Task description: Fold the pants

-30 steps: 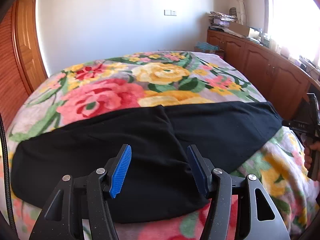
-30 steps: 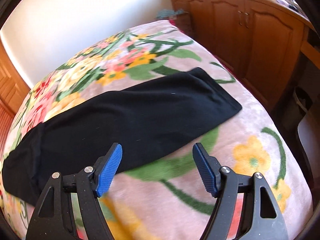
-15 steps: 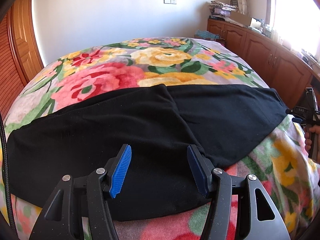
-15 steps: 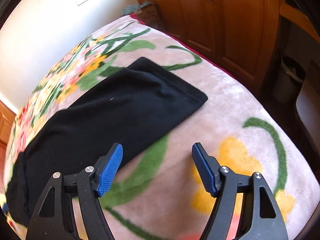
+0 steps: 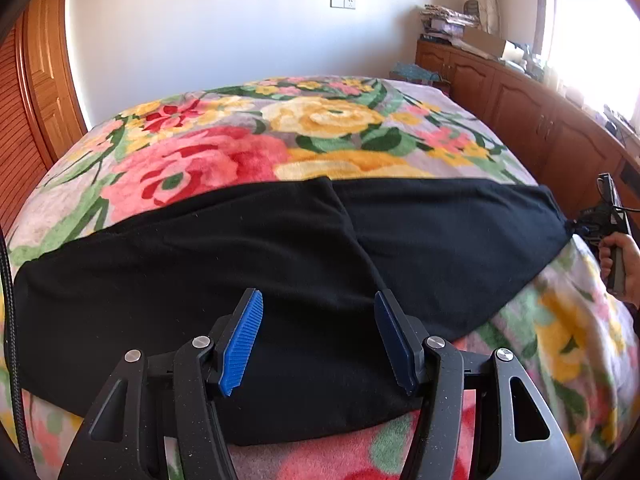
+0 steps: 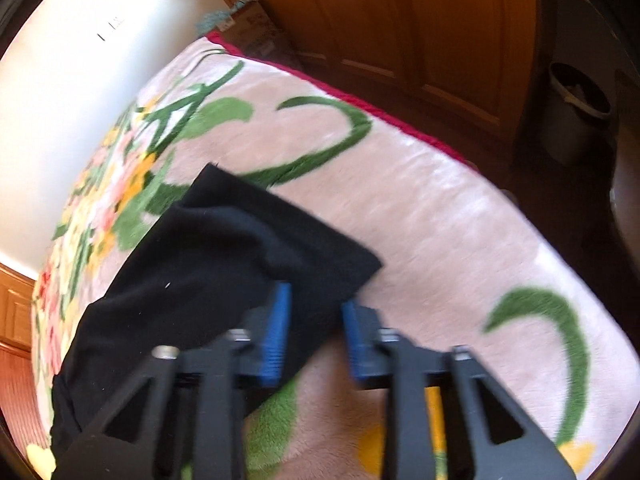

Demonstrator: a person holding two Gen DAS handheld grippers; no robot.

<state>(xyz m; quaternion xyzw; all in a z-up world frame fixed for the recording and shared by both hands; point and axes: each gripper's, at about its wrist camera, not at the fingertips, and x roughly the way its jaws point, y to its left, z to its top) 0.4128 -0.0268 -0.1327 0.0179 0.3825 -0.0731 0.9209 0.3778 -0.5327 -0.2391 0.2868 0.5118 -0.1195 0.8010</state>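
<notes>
Black pants (image 5: 280, 260) lie spread across a floral blanket (image 5: 208, 160) on a bed. My left gripper (image 5: 318, 340) hovers open over the near middle of the pants, with nothing between its blue pads. In the right wrist view the leg end of the pants (image 6: 208, 264) lies under my right gripper (image 6: 314, 320), whose jaws are closing with the hem corner between the pads. In the left wrist view that gripper (image 5: 588, 228), held by a hand (image 5: 624, 264), pinches the leg's far right corner into a point.
Wooden cabinets (image 5: 540, 120) run along the bed's right side, with clutter on top. A waste bin (image 6: 576, 112) stands on the floor beside them. A wooden door (image 5: 36, 92) is at the left. The blanket's red edge (image 6: 400, 128) marks the bed's side.
My right gripper has dropped to the leg end, rolled, and narrowed from wide open onto the hem corner. The left gripper has stayed in place, open.
</notes>
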